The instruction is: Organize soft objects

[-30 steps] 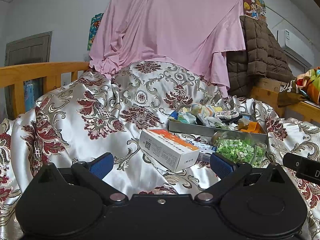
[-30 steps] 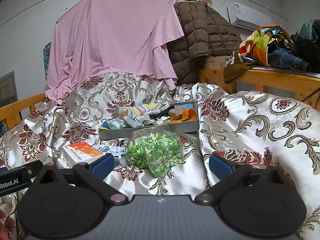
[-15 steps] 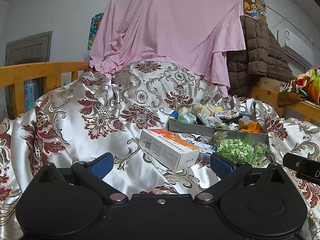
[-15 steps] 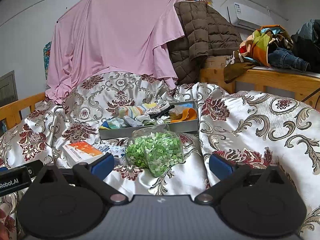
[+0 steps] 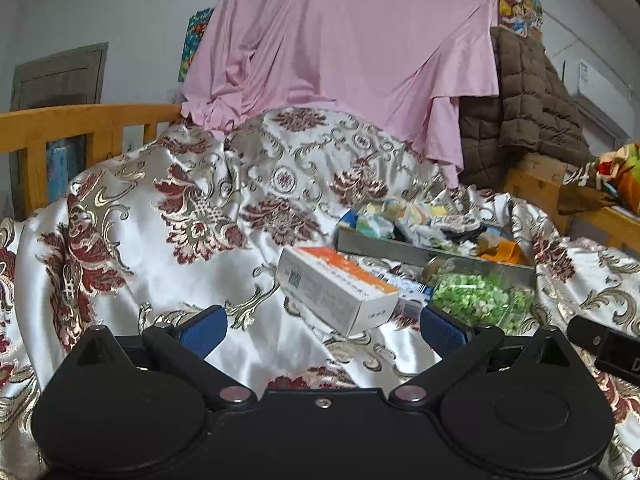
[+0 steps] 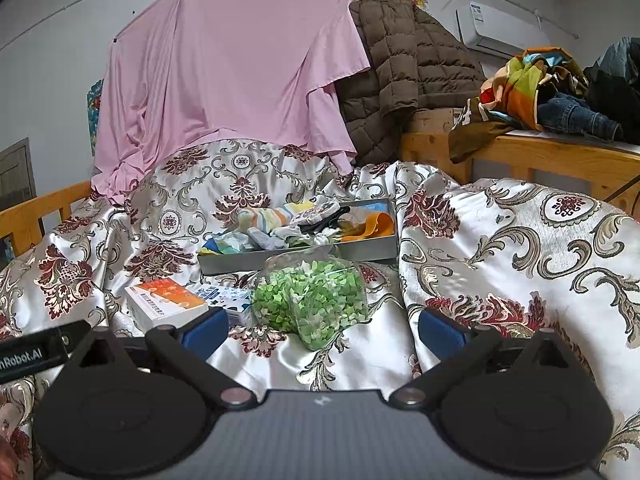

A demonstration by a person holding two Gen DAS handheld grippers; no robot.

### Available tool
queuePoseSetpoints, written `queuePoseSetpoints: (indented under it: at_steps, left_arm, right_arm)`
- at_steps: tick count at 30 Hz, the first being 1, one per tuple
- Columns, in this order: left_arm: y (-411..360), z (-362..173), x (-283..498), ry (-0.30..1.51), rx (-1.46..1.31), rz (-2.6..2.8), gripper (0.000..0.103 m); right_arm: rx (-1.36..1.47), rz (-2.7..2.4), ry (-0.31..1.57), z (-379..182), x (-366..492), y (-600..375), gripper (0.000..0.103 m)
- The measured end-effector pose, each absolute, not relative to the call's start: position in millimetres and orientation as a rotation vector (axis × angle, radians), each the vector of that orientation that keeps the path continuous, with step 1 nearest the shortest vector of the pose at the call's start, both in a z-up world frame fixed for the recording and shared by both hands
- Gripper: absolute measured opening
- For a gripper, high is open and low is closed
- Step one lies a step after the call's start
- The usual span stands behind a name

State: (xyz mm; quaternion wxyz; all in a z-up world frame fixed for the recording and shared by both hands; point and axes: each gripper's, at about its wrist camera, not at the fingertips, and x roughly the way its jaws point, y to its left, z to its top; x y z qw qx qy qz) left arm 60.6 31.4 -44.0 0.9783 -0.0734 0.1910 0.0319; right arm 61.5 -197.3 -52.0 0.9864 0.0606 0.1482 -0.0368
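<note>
Both the left tool and the right tool gape wide and hold nothing; just ahead of them lie a bag of green pieces and an orange-topped box; beyond, the grey tray already holds jumbled soft cloths; sorting looks barely begun

Right tongs sit wide apart, nothing between them. Dead centre of the frame is a clear bag of green bits on the satin bedspread, grey tray of socks just behind it, orange-and-white box at lower left.
</note>
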Motion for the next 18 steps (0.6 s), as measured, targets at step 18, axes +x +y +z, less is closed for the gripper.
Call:
queuePoseSetpoints:
  at_steps: [18]
  left_arm:
    - [21.1,-37.9,64.2,0.397,-0.077,0.023,0.102]
  right_arm:
    - [0.108,-0.074,0.305,-51.9,62.0,-196.3,0.103]
